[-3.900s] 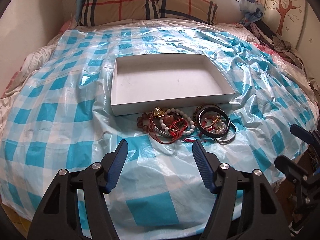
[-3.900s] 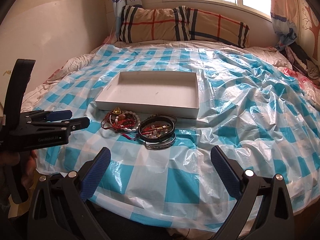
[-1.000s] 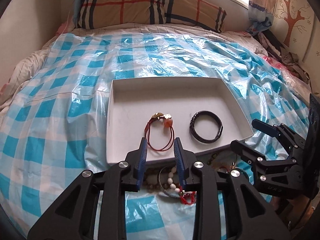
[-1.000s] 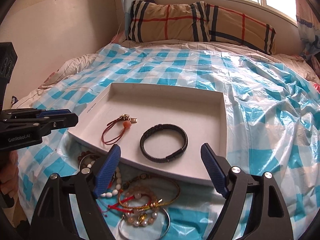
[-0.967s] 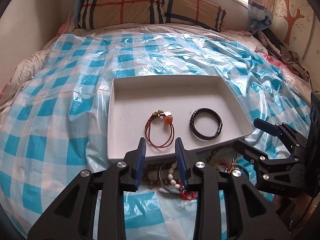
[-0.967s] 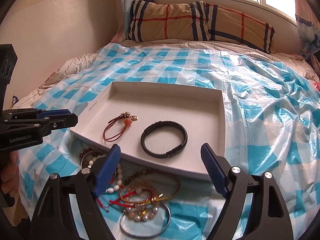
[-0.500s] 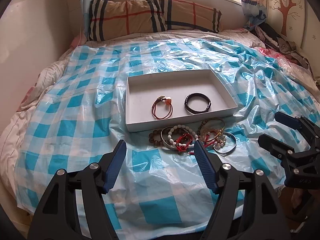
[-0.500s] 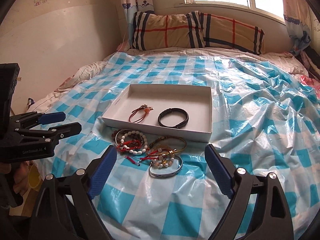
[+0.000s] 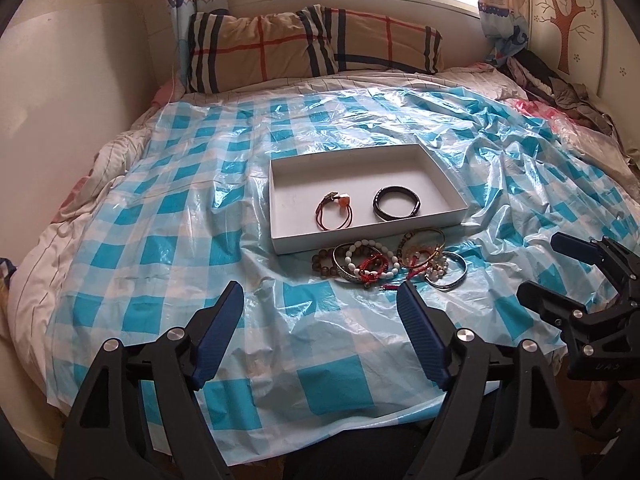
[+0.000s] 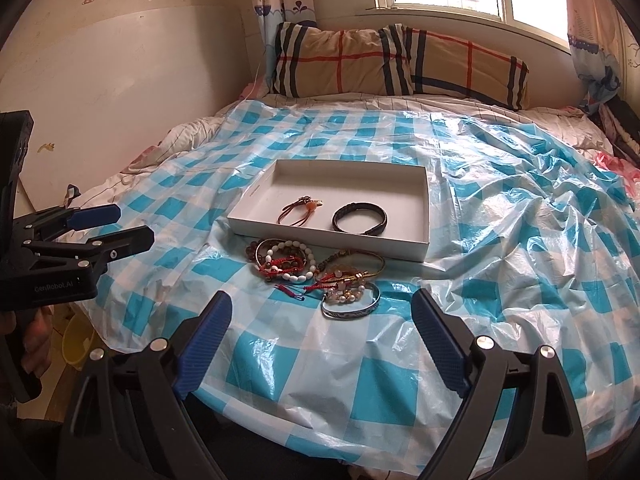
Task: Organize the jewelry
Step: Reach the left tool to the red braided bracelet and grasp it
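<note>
Checked plastic sheet (image 9: 168, 240) covers a bed; two bracelets lie spaced in the white tray (image 9: 448, 188), probably for sorting. Left gripper (image 9: 320, 316) and right gripper (image 10: 320, 320) hover spread, empty, before the tangled pile (image 10: 316, 272).

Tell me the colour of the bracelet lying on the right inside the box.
Black bracelet; clearest in the right wrist view.
</note>
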Available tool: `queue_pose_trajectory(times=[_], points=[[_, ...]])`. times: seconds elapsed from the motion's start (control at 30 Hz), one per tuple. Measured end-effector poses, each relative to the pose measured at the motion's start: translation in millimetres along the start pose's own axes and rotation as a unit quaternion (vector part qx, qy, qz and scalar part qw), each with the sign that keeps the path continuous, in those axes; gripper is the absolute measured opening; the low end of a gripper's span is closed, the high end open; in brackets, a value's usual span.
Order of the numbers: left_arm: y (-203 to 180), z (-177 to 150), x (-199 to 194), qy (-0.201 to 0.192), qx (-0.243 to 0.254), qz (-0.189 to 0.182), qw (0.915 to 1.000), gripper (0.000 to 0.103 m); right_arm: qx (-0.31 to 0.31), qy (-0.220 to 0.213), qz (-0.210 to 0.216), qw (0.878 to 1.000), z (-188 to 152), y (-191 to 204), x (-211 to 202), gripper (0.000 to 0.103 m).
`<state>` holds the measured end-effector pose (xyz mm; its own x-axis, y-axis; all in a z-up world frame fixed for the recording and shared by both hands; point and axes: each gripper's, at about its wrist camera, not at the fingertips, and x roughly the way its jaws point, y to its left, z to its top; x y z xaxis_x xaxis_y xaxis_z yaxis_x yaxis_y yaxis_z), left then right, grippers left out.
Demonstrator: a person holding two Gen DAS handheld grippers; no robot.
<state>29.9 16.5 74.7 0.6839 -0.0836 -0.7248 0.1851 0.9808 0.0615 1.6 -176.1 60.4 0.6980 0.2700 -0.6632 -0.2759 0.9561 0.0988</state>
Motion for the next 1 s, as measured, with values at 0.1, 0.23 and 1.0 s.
queue_pose_trajectory(times=[0.1,0.23,1.0], points=[[8.6,-5.1,8.3,0.012,-0.009,-0.002,0.9999,0.076,0.000,0.007,0.000,1.000,-1.0,-1.1,6.3,0.088],[18.4,-12.9,22.9,0.029,-0.020,-0.001,0.9994,0.077,0.004,0.019,-0.003,1.000,-4.8,-7.0,17.8,0.088],[-40.4,14.8,159.2,0.117,0.039,-0.069,0.9899,0.029,0.049,0.049,-0.008,0.998,-8.7,-53.8,66.6,0.088]])
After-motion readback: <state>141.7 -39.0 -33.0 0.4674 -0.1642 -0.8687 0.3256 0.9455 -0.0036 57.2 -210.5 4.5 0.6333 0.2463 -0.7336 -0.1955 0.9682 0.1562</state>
